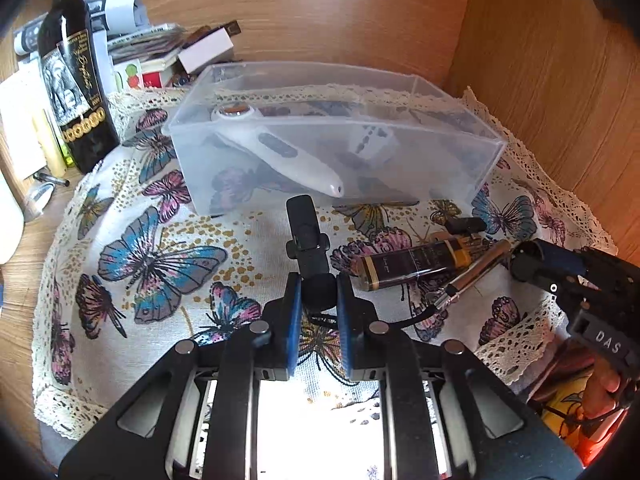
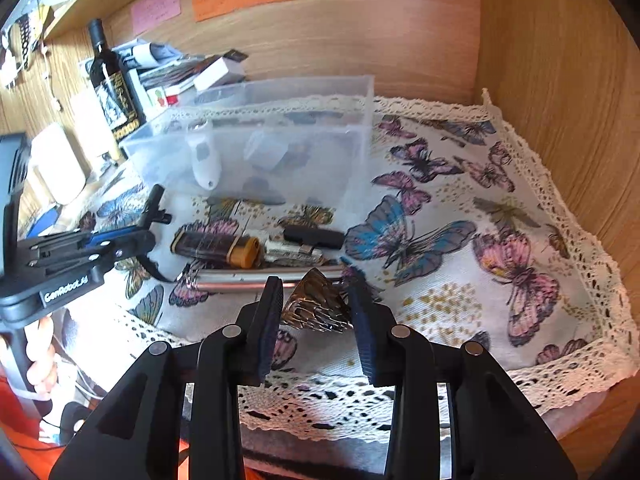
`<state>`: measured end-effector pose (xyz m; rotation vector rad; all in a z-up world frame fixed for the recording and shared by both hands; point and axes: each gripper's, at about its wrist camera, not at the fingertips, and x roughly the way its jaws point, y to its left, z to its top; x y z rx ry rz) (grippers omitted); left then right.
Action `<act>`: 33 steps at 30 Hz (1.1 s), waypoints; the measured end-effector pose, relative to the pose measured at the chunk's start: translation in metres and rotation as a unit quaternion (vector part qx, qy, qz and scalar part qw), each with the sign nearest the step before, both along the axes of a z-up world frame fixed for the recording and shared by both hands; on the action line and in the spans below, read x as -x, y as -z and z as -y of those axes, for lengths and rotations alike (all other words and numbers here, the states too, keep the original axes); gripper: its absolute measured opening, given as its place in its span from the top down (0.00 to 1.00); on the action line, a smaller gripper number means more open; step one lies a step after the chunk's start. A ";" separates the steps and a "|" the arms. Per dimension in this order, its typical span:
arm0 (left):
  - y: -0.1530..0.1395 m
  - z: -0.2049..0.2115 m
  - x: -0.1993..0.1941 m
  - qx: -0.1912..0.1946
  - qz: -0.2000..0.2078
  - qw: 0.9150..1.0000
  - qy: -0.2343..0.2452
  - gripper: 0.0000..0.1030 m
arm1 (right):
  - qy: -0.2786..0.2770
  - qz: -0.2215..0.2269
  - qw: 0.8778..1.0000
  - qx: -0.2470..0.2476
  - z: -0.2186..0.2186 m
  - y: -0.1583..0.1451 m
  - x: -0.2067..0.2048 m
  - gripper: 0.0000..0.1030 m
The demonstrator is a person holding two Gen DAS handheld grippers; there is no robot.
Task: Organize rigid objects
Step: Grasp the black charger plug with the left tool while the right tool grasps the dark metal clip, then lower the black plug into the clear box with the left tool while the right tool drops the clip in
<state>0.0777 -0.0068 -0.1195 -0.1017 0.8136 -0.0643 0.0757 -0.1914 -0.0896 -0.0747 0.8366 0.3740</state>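
Observation:
My left gripper (image 1: 318, 294) is shut on a black clip-on microphone (image 1: 306, 236), held above the butterfly cloth in front of a clear plastic bin (image 1: 332, 136). The bin holds a white handheld device (image 1: 280, 148) and a white box. My right gripper (image 2: 316, 300) is shut on a metallic winged ornament (image 2: 316, 304) near the cloth's front edge. A dark lighter with gold bands (image 2: 216, 246), a silver pen (image 2: 240, 278) and a black USB stick (image 2: 314, 237) lie on the cloth. The right gripper also shows in the left wrist view (image 1: 532, 260).
A wine bottle (image 1: 74, 92) stands left of the bin beside stacked papers and boxes (image 1: 160, 44). Wooden walls close the back and right. The lace-edged cloth (image 2: 500, 240) covers the shelf. The left gripper also shows at the left of the right wrist view (image 2: 132, 236).

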 end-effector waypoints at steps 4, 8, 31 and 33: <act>-0.013 -0.002 0.008 -0.002 0.019 1.000 0.000 0.85 | 0.009 0.017 1.000 0.000 0.003 -0.011 -0.001 0.70; -0.032 -0.005 0.013 -0.005 0.047 0.999 -0.003 0.85 | 0.012 0.041 0.999 0.000 0.003 -0.026 -0.003 0.70; -0.071 -0.045 -0.049 -0.022 0.081 0.995 -0.047 0.85 | 0.006 0.103 0.995 -0.012 -0.037 -0.062 -0.083 0.70; -0.066 -0.047 -0.057 -0.023 0.073 0.996 -0.047 0.85 | 0.003 0.093 0.996 -0.006 -0.042 -0.056 -0.091 0.70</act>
